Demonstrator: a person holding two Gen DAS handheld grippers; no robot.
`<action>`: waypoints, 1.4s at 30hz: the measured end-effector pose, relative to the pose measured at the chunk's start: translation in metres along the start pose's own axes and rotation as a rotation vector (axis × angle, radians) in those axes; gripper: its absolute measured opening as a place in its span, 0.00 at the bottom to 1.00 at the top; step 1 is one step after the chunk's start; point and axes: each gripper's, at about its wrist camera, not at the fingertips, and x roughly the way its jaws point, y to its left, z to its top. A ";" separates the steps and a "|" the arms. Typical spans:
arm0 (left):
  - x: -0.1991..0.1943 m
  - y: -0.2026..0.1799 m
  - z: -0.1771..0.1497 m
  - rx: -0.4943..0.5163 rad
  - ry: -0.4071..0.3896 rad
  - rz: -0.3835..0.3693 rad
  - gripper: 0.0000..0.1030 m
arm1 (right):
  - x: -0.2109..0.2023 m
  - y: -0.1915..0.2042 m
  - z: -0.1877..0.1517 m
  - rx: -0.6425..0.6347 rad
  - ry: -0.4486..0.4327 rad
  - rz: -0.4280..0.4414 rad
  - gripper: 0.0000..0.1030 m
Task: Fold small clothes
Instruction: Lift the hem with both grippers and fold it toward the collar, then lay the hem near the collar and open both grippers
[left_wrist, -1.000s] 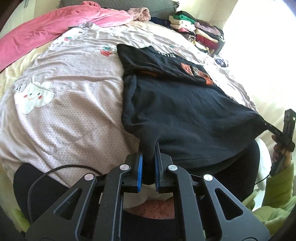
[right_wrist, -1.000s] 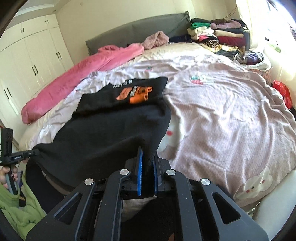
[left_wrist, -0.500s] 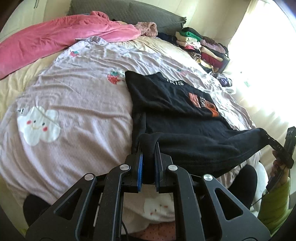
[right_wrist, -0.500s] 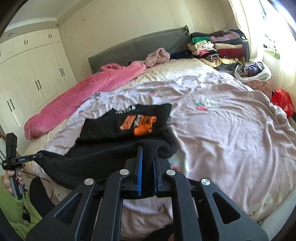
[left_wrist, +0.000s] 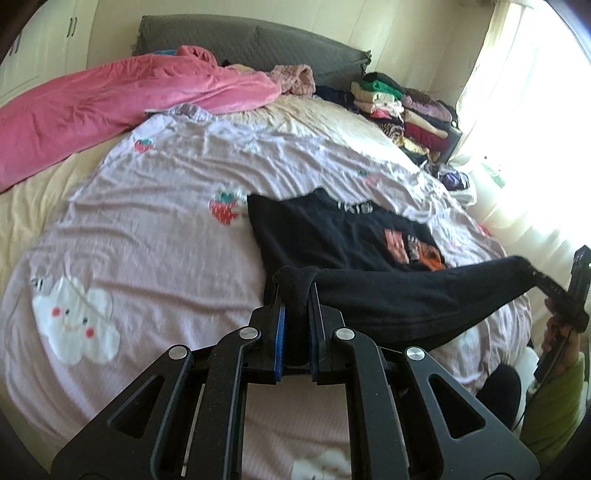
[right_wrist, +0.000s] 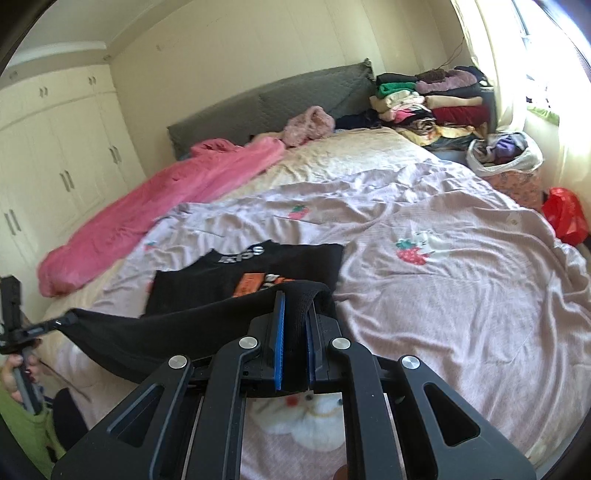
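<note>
**Hem lifted, fold heads toward the headboard**

I have both tongs clenched on the near hem of the black shirt (left_wrist: 343, 236): left gripper (left_wrist: 295, 295) on its left corner, right gripper (right_wrist: 293, 314) on its right. The hem hangs taut between them, running left to right. The shirt's printed far half lies flat on the pink bedspread (left_wrist: 147, 229), straight ahead of both hands, each about equally near.

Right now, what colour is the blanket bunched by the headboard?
Pink blanket, clearest in the left wrist view.
</note>
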 end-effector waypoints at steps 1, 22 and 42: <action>0.001 -0.001 0.004 0.000 -0.009 -0.001 0.04 | 0.003 0.001 0.003 0.000 -0.004 -0.004 0.08; 0.038 0.005 0.057 -0.044 -0.058 0.019 0.04 | 0.056 0.010 0.054 -0.036 0.005 -0.062 0.08; 0.134 0.034 0.062 -0.124 0.017 0.152 0.04 | 0.172 -0.015 0.055 0.015 0.157 -0.148 0.08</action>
